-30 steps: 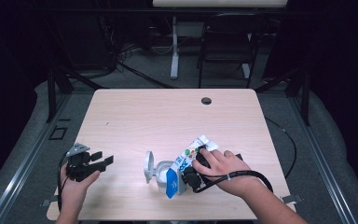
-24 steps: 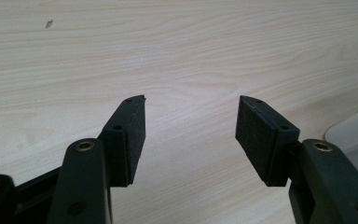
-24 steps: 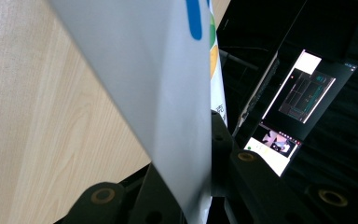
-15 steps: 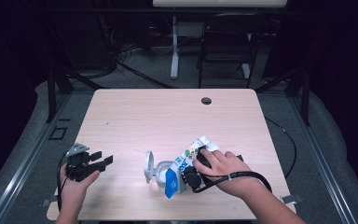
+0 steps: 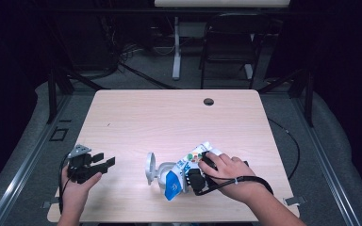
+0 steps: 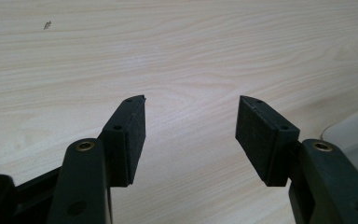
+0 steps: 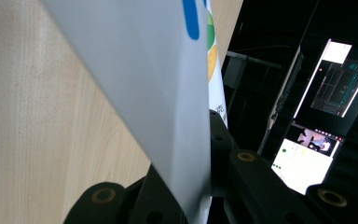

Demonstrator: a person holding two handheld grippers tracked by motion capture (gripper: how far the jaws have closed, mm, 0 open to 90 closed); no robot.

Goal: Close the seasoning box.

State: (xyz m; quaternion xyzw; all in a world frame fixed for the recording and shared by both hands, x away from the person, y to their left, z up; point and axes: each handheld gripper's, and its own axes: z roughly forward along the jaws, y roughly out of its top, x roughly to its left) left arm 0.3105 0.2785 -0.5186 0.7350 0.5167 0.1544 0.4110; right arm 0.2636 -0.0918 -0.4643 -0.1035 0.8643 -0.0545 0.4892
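Right tongs (image 5: 193, 179) clamp the carton (image 5: 194, 162) lying diagonally; left tongs (image 5: 104, 165) gape.

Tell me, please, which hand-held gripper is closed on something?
The right hand-held gripper, clamping the white printed packet; the left hand-held gripper stands open over bare table.

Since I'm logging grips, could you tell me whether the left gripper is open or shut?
Open: the left gripper shows bare table between its spread jaws, with nothing held.

on the table (image 5: 169, 117), a carton (image 5: 188, 165) lies just right of a cup (image 5: 154, 170).
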